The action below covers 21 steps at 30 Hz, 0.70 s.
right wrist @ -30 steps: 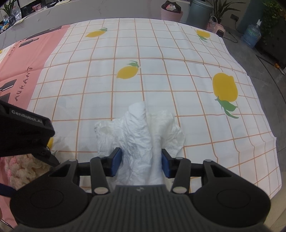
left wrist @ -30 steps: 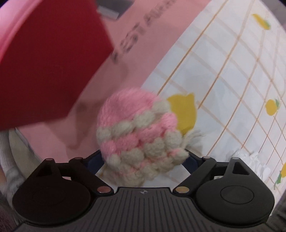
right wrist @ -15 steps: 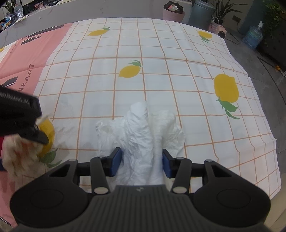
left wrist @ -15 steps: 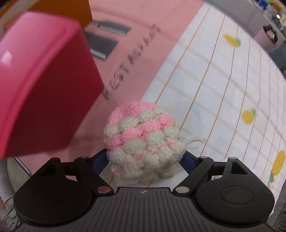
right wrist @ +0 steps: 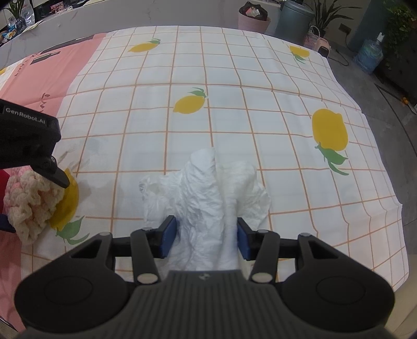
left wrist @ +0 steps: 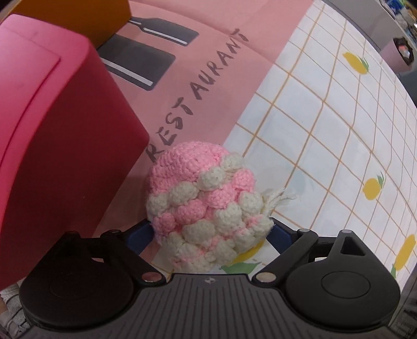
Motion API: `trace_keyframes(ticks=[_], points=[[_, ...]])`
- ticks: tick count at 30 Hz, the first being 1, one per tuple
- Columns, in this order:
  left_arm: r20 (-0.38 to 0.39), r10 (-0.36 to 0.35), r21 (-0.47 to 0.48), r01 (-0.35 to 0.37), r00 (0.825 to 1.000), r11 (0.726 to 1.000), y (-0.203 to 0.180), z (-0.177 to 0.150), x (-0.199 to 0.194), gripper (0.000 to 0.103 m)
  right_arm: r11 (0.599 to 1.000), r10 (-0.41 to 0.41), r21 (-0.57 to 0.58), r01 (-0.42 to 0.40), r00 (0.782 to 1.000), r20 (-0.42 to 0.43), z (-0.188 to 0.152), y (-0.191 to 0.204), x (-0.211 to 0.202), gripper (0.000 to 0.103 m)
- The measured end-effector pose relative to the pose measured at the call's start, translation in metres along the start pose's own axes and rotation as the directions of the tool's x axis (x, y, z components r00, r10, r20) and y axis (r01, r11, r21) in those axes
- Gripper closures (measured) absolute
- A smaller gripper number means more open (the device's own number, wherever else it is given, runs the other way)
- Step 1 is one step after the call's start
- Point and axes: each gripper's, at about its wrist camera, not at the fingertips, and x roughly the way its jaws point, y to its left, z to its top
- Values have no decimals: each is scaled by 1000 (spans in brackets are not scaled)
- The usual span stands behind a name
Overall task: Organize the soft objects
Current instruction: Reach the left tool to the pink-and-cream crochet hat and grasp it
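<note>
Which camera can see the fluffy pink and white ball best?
The left wrist view: the crochet ball fills the middle, sharp, between the left gripper pads. The right wrist view shows only part of it at the left edge, under that gripper.

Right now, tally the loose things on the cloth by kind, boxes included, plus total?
Crocheted pink-and-cream ball: 1
Crumpled white plastic bag: 1
Red box: 1
Orange box: 1
Total: 4
</note>
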Motion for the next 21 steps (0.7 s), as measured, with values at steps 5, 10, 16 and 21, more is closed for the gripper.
trace_keyframes(ticks=[5,10,16,21], points=[[5,-57,8,57,998,998,4,-12,-1,15,1000,-1,-16,1,1000,6,-1,1,-1,56],[-50,-203,130,208,978,969,17,-12,2,67,999,-13,-49,14,1000,17,-2,5,-2,57],[-103,-216,247,235,971,940,16,-24,6,70,998,-12,-53,13,1000,18,-4,5,-3,59],[-120,-251,354,278,961,893,12,-34,-14,71,998,-10,-54,11,1000,19,-4,5,-4,59]])
